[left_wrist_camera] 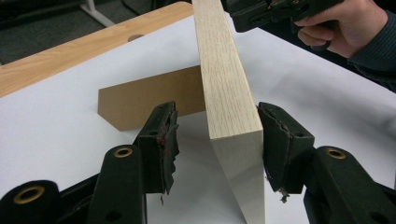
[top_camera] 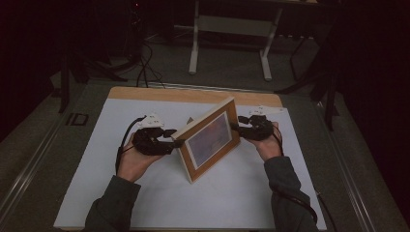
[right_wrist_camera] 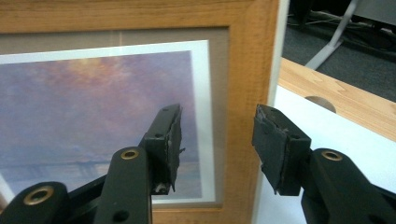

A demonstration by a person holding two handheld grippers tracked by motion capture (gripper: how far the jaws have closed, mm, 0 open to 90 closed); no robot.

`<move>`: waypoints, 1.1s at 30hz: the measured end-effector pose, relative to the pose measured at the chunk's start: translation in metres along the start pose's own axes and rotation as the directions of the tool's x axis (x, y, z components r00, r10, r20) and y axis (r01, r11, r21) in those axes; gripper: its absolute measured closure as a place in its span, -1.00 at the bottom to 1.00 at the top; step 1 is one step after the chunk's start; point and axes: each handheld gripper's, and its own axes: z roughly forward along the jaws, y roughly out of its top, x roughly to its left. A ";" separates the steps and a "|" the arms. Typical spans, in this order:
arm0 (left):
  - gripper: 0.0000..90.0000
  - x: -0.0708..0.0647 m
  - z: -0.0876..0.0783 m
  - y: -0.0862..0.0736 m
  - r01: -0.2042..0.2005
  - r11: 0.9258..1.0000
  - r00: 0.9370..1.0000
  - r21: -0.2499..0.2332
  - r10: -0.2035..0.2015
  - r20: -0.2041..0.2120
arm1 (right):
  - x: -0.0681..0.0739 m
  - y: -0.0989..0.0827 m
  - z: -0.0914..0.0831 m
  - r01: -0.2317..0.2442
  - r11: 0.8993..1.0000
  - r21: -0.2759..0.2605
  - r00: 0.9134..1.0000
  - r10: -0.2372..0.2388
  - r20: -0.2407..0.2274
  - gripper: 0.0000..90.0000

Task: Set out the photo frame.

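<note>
While upright, pic frame sits btwn both open tongs.

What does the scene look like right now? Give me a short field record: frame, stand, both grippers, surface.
frame: wooden picture frame standing upright on the table, picture side toward the person
stand: brown back stand folded out behind it, resting on the mat
left gripper: open, jaws straddling the frame's left edge; one pad close to the wood, the other clear
right gripper: open, jaws either side of the frame's right edge, not pressing
surface: white mat on a wooden table
</note>
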 end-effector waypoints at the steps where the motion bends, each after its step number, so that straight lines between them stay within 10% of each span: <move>1: 0.12 0.001 -0.001 0.000 0.004 1.000 1.000 -0.001 -0.004 -0.001 | -0.001 0.000 0.001 -0.001 1.000 0.002 1.000 0.001 0.003 0.13; 17: 0.27 0.015 -0.009 -0.005 0.030 0.999 0.999 -0.015 -0.031 -0.015 | -0.008 0.011 0.008 0.001 1.000 0.007 1.000 -0.001 -0.005 0.09; 33: 0.54 0.033 -0.016 -0.008 0.080 0.997 0.994 -0.020 -0.078 0.078 | -0.015 0.027 0.017 -0.022 1.000 -0.005 0.997 0.021 -0.080 0.10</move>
